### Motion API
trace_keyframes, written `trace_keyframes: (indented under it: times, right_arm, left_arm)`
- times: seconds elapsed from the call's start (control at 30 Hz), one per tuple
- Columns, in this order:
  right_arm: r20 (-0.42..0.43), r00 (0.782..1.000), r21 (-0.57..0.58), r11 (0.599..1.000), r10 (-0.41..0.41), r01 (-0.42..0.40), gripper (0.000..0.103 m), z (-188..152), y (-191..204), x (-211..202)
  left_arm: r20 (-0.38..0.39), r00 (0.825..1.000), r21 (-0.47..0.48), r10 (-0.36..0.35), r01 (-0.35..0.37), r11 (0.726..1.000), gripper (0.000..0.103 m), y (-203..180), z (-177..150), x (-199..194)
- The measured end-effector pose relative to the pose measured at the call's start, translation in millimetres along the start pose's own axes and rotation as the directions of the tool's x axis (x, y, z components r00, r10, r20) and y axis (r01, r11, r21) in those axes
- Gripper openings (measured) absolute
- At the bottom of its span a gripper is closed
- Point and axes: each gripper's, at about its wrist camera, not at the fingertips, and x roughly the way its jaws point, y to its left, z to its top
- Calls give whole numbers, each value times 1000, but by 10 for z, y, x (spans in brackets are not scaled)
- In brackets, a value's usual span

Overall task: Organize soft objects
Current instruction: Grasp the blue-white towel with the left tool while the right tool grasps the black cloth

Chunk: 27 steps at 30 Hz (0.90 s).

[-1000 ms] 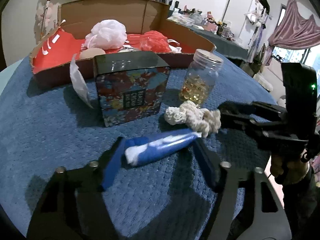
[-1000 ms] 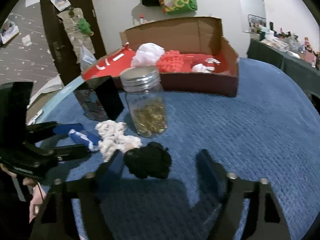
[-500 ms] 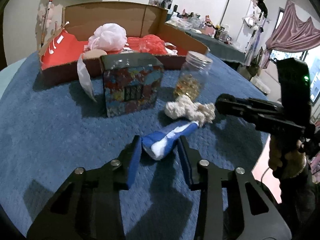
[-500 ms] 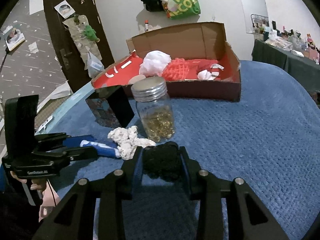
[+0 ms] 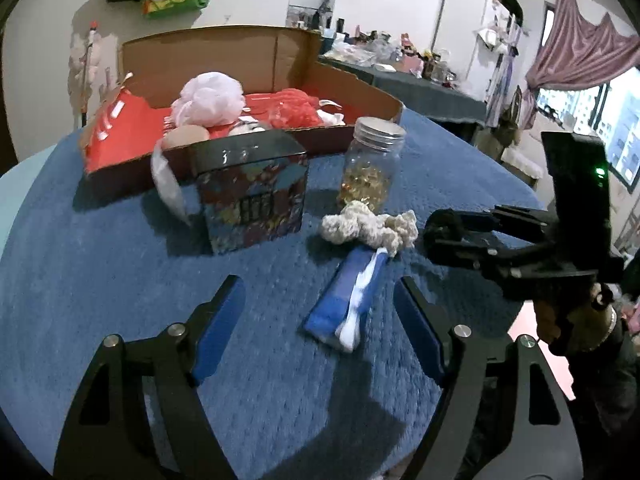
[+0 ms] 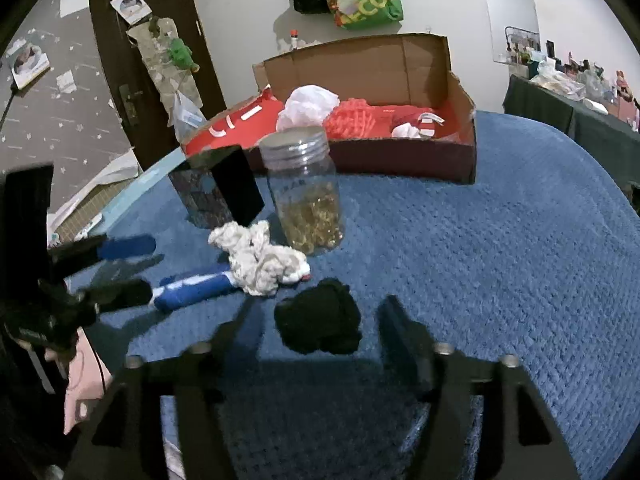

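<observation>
As both hand-held grippers open, blue-and-white roll (image 5: 352,300) lies lengthwise, pointing away toward rope knot (image 5: 370,226), ungripped.

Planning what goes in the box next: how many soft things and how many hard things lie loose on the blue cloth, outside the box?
Soft: 3, blue roll, white rope knot, black bundle
Hard: 2, jar, tin
Total: 5

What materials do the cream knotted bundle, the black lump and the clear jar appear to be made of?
Cream knotted bundle: likely cotton rope, matte, twisted strands visible. Black lump: probably knitted fabric, matte, fuzzy outline. Clear jar: glass or plastic, glossy, see-through, with a grey ribbed lid that looks metallic.
</observation>
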Motion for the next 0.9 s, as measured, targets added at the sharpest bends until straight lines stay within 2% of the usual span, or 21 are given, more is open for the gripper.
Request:
trace_keyframes:
  times: [0.27,0.33,0.4,0.43,0.47,0.5,0.73,0.9]
  right_arm:
    - [45,997,-27,998,-62,64,68,-68,27,-48]
    - [67,995,-42,996,-80,83,68,-79,56,-43]
    - [82,993,-54,994,-89,94,65,-94,82,-36]
    - [85,993,-60,994,-84,90,63,-101,96,-20]
    - [86,993,-62,995,-78,83,52,-103,104,-7]
    - [87,993,-65,995,-74,80,40,-111,115,5]
    - [143,987,-92,992,-69,83,37,-128,217,-105]
    - [137,988,-87,993,-72,85,37,-94,209,-112]
  left_arm:
    - [-51,998,64,-26,29,998,75,-132,26,258]
    - [-58,998,64,-17,21,998,50,-149,14,313]
    - [-57,998,67,8,-4,998,45,-157,-1,341]
    - [-48,999,66,4,0,998,34,-159,-9,326]
    - [-40,999,61,-6,9,998,31,-165,-24,301]
    - [-37,999,56,-10,12,998,30,-164,-37,285]
    - [-7,1000,-7,7,-7,1000,25,-68,-105,108]
    - [2,1000,-30,29,-28,999,25,28,-93,46]
